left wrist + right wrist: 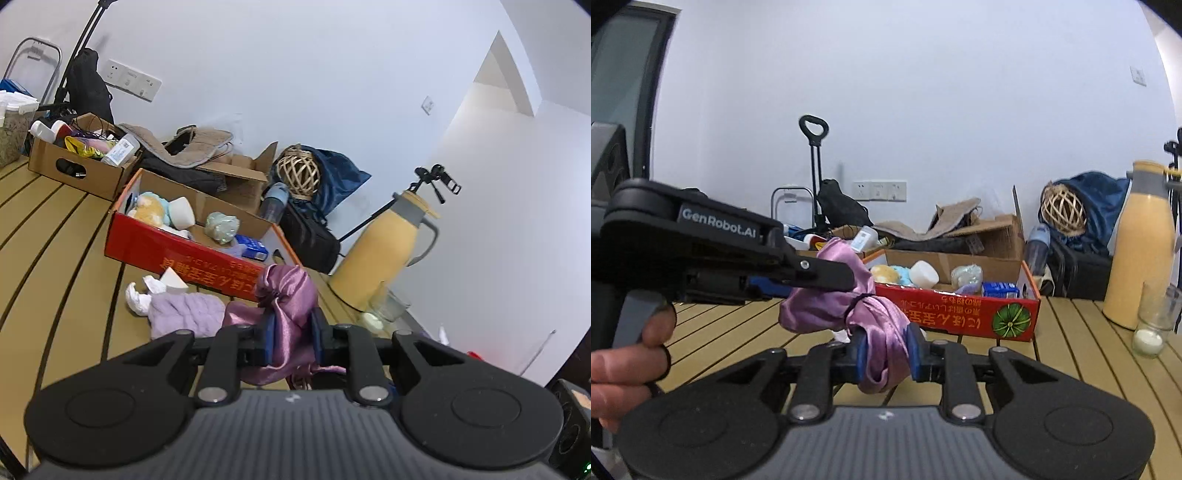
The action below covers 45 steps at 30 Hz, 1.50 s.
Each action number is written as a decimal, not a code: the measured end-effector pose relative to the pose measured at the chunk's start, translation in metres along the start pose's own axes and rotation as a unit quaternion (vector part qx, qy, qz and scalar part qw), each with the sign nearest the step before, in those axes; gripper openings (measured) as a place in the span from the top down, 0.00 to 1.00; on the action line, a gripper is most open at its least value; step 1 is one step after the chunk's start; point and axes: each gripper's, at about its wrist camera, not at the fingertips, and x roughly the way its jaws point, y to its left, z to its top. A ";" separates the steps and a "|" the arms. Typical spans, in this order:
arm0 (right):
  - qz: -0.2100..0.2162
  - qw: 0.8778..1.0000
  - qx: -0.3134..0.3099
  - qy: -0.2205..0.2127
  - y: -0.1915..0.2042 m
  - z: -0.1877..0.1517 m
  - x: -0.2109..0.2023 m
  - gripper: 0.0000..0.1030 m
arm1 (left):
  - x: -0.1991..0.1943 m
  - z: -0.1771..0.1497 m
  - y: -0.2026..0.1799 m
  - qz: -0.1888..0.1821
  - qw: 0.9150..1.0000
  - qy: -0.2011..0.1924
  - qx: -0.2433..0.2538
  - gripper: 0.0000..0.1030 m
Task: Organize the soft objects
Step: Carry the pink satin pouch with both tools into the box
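Clamped between my left gripper (291,341) pads, the purple satin pouch (286,295) hangs above the slatted table (66,236), before the red cardboard box (177,254); a lavender knit cloth (184,312) lies beside it. Right wrist view: my right gripper (885,356) pinches the pouch's lower end.

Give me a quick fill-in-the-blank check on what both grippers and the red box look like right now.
1. Both the left gripper and the right gripper are shut on the same satin cloth, whose colour is ____.
2. The cloth is cinched around its middle by a black ____.
3. The red box shows a printed green ____ on its front panel.
4. The lilac knitted piece lies on the slatted table, ____ the red box.

Missing words: pink; hair tie; pumpkin; outside
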 end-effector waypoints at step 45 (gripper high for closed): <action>-0.066 0.993 -0.037 0.087 -0.207 0.127 0.213 0.47 | 0.291 0.145 0.046 0.100 0.984 0.144 -0.040 0.36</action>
